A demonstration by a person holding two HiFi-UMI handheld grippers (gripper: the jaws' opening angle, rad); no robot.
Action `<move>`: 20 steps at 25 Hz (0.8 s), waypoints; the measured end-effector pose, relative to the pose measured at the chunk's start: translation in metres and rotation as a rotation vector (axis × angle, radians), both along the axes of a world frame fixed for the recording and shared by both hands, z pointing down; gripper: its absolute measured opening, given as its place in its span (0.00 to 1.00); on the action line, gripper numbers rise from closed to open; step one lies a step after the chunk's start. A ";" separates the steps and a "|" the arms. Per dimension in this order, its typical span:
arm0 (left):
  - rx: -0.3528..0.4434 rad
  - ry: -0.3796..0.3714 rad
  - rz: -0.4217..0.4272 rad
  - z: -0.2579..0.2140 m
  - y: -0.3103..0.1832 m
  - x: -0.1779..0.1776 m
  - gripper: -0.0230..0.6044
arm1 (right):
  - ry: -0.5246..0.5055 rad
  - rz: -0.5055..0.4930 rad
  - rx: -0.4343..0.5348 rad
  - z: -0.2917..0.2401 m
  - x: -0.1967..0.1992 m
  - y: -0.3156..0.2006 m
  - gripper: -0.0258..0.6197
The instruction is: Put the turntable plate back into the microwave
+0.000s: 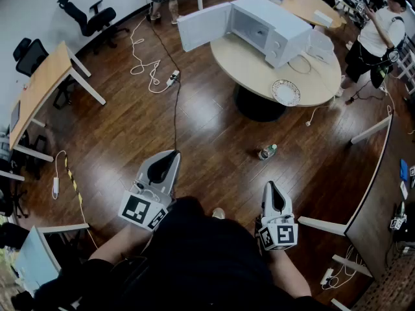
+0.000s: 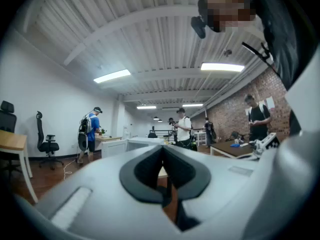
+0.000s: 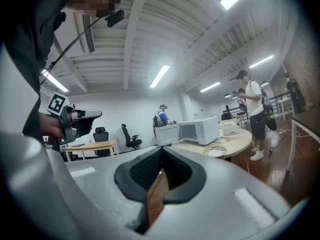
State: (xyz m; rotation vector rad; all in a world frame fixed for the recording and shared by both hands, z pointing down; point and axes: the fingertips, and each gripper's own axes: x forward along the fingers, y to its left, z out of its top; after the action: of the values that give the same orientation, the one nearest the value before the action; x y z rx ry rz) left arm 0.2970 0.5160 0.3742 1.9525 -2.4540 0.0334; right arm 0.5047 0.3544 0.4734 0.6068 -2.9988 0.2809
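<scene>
Presently, nothing is held. The left gripper (image 1: 172, 154) and the right gripper (image 1: 270, 186) are carried low and close to the body, toward six o'clock in the head view. Each has its jaws brought together tip to tip with nothing between them, as is also shown in each gripper view.

The turntable plate (image 1: 286, 92) is seen lying flat on the round table (image 1: 240, 63), near its rim. It is placed at about five o'clock from the microwave (image 1: 272, 28) and at roughly one o'clock from the grippers, well apart from both. The microwave's door (image 1: 204, 26) is swung wide toward nine o'clock, so the cavity is exposed.

The task is judged not yet begun, and the table must first be approached. The plate is probably glass or ceramic: stiff, fairly heavy for its thinness, smooth and breakable. It is best taken at the rim, ideally at opposite edges, three and nine o'clock, one gripper on each. A single pinch on a slick rim could be levered loose by the weight. The plate should be kept level and set down gently.
</scene>
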 end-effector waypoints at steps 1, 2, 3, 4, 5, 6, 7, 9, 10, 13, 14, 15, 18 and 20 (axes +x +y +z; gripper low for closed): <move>-0.007 0.009 0.001 0.002 0.000 0.003 0.04 | 0.009 -0.002 -0.009 0.005 0.000 -0.001 0.04; -0.015 0.014 0.005 0.004 0.000 0.005 0.04 | 0.016 -0.005 -0.017 0.009 0.000 -0.003 0.04; -0.025 0.011 0.011 0.005 0.000 0.008 0.04 | 0.020 -0.008 -0.023 0.012 -0.001 -0.004 0.04; -0.036 0.001 0.020 0.006 0.000 0.009 0.04 | 0.020 -0.014 -0.026 0.013 -0.003 -0.004 0.04; -0.048 -0.011 0.028 0.006 0.000 0.009 0.04 | 0.018 -0.022 -0.022 0.012 -0.005 -0.004 0.04; -0.056 -0.021 0.031 0.005 -0.001 0.008 0.04 | 0.015 -0.029 -0.015 0.011 -0.007 -0.005 0.04; -0.059 -0.024 0.029 0.004 -0.003 0.004 0.04 | 0.013 -0.034 -0.009 0.009 -0.010 -0.006 0.04; -0.056 -0.021 0.027 0.002 -0.009 -0.004 0.04 | 0.012 -0.031 -0.006 0.008 -0.015 -0.010 0.04; -0.052 -0.019 0.033 0.001 -0.013 -0.007 0.04 | 0.013 -0.029 -0.003 0.007 -0.017 -0.011 0.04; -0.044 0.022 0.064 0.003 -0.032 -0.019 0.04 | 0.022 -0.015 0.015 0.003 -0.020 -0.019 0.04; -0.044 0.032 0.074 0.004 -0.040 -0.025 0.04 | 0.025 -0.002 0.015 0.003 -0.020 -0.024 0.04; -0.046 0.033 0.083 0.005 -0.048 -0.030 0.04 | 0.028 0.015 0.011 0.004 -0.019 -0.029 0.04; -0.036 0.015 0.111 0.001 -0.067 -0.043 0.04 | 0.033 0.064 0.005 0.006 -0.023 -0.044 0.04; -0.026 0.007 0.127 -0.001 -0.079 -0.056 0.04 | 0.036 0.084 0.006 0.006 -0.034 -0.051 0.04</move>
State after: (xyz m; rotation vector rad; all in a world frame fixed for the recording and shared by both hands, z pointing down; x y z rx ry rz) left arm 0.2414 0.4367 0.3729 2.0906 -2.3101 0.0588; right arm 0.4706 0.3032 0.4790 0.7312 -2.9456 0.2628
